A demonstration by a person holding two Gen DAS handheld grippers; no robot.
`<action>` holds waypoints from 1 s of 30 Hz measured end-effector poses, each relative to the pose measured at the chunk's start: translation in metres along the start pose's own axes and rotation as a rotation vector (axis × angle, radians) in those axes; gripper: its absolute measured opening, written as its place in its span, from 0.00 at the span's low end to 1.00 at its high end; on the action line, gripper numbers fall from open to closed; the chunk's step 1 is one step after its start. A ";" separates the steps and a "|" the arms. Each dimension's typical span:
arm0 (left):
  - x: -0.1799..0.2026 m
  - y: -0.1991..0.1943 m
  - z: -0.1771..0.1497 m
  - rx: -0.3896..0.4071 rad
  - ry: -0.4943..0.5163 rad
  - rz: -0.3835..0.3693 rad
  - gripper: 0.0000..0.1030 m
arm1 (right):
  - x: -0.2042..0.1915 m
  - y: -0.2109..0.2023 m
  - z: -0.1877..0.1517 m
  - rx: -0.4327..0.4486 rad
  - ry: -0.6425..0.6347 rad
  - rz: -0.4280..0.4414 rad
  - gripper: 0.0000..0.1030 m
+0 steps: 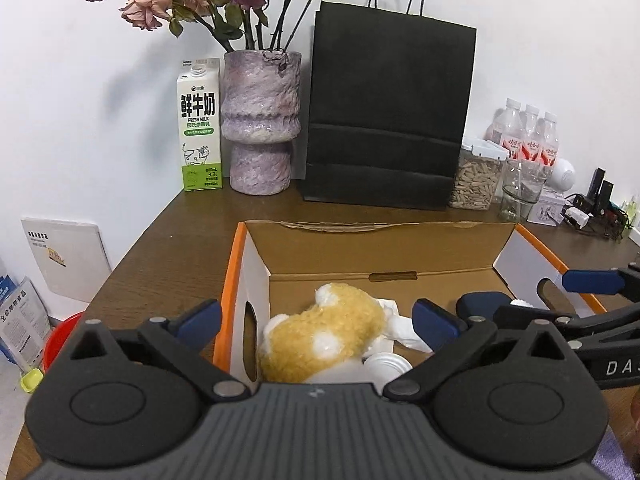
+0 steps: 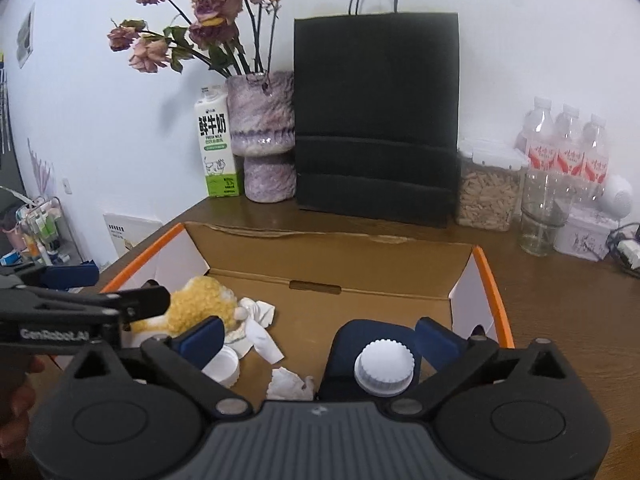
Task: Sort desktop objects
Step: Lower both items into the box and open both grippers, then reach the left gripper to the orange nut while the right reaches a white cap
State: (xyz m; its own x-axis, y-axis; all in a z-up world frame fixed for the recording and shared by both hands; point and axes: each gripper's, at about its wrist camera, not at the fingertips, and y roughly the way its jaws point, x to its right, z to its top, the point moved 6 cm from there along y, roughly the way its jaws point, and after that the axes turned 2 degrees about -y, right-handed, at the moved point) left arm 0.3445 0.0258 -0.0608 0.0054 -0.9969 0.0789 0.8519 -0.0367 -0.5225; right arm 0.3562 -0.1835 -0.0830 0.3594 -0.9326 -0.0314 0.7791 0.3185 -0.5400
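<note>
Both claws stand wide and hold nothing over the open box (image 1: 400, 248), which sits in the middle of the surface (image 1: 180, 232) toward its near edge; the left claw (image 1: 316, 320) hangs above the plush toy (image 1: 324, 332), and the right claw (image 2: 320, 340) has the dark bottle (image 2: 372, 356) with its white cap between the jaws without touching it, so I judge these things were gathered in the box as the sorted ones. The right view shows the bottle, a white lid (image 2: 222, 368) and crumpled tissues (image 2: 260, 328) on the box floor. The left view hides most of the bottle behind the right claw (image 1: 500, 292) but shows the toy more fully.
</note>
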 end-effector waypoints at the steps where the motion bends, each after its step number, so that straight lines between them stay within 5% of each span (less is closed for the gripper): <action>1: 0.001 -0.001 0.000 0.003 0.001 -0.002 1.00 | -0.001 -0.001 0.000 0.003 -0.005 -0.002 0.99; 19: 0.025 -0.046 -0.004 0.055 0.037 -0.042 1.00 | -0.001 -0.050 -0.006 0.048 -0.038 -0.055 0.99; 30: 0.063 -0.072 -0.032 0.037 0.097 -0.100 1.00 | 0.024 -0.096 -0.040 0.050 -0.040 -0.107 0.99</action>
State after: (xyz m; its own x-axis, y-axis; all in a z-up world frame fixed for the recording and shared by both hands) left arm 0.2664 -0.0367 -0.0452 -0.1299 -0.9905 0.0454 0.8645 -0.1355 -0.4840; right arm 0.2694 -0.2432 -0.0650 0.2920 -0.9546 0.0585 0.8385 0.2261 -0.4958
